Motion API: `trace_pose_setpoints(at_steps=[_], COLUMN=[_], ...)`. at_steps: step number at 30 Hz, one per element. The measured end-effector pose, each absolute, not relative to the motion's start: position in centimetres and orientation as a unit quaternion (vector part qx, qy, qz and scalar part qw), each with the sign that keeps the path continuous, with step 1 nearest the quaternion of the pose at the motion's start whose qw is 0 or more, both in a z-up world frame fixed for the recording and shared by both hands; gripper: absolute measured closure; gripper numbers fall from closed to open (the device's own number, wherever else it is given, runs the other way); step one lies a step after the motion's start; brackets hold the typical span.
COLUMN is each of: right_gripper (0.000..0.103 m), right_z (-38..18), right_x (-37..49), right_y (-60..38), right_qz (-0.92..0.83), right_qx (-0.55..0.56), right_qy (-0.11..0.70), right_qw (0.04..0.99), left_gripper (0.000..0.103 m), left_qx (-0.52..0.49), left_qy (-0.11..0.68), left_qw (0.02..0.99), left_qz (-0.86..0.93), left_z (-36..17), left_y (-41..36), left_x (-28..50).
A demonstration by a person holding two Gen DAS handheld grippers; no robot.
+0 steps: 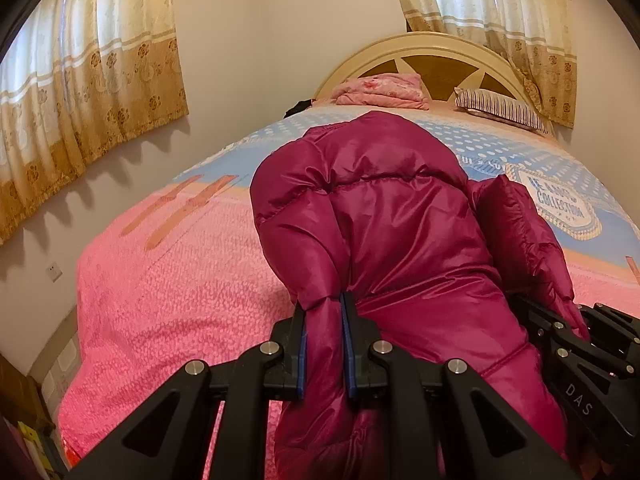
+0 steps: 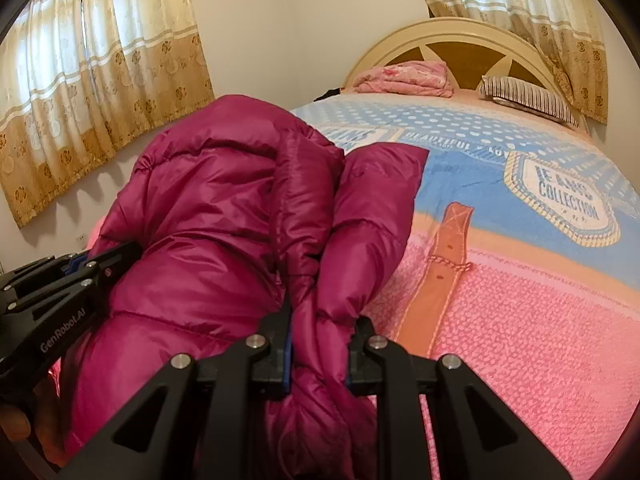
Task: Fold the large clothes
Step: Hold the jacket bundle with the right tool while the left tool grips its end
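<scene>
A shiny magenta puffer jacket (image 1: pixel 380 208) lies bunched on the bed, its far part humped up. My left gripper (image 1: pixel 323 304) is shut on a pinched fold of the jacket's near edge, fabric squeezed between its blue pads. My right gripper (image 2: pixel 320 320) is shut on another thick fold of the same jacket (image 2: pixel 224 200), with a loose flap standing up just beyond it. In the left wrist view the right gripper (image 1: pixel 560 320) shows at the right edge, its tips buried in fabric. The right wrist view has the left gripper (image 2: pixel 112 258) at its left edge, tips against the jacket.
The bed (image 1: pixel 168 304) carries a pink and blue printed blanket (image 2: pixel 520 280). A folded pink quilt (image 1: pixel 380 90) and a striped pillow (image 1: pixel 500 110) lie by the cream headboard (image 2: pixel 460 28). Curtains (image 1: pixel 88 80) hang on the left wall, and a person's hand (image 2: pixel 16 420) holds the left gripper.
</scene>
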State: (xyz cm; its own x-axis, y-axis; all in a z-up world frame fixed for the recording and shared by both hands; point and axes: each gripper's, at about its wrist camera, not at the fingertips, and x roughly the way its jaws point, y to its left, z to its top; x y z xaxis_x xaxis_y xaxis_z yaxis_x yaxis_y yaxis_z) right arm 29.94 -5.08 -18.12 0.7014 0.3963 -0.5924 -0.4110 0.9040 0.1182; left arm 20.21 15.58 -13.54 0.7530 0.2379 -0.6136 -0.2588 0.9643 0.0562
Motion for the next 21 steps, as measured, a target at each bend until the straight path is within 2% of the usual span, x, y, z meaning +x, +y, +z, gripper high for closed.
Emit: trace_pose_setpoints(at_steps=[21], right_gripper=[0.083], right_z=[-19.9], right_x=[31.1], right_y=[-4.7], right_qz=[0.214], right_qx=[-0.010], right_qy=[0.352], right_qw=[0.911], left_gripper=[0.089], left_qx=[-0.016], left_qy=[0.358], left_qw=[0.925], left_qz=[0.128], left_z=[-16.9], left_y=[16.1], left_x=[22.0])
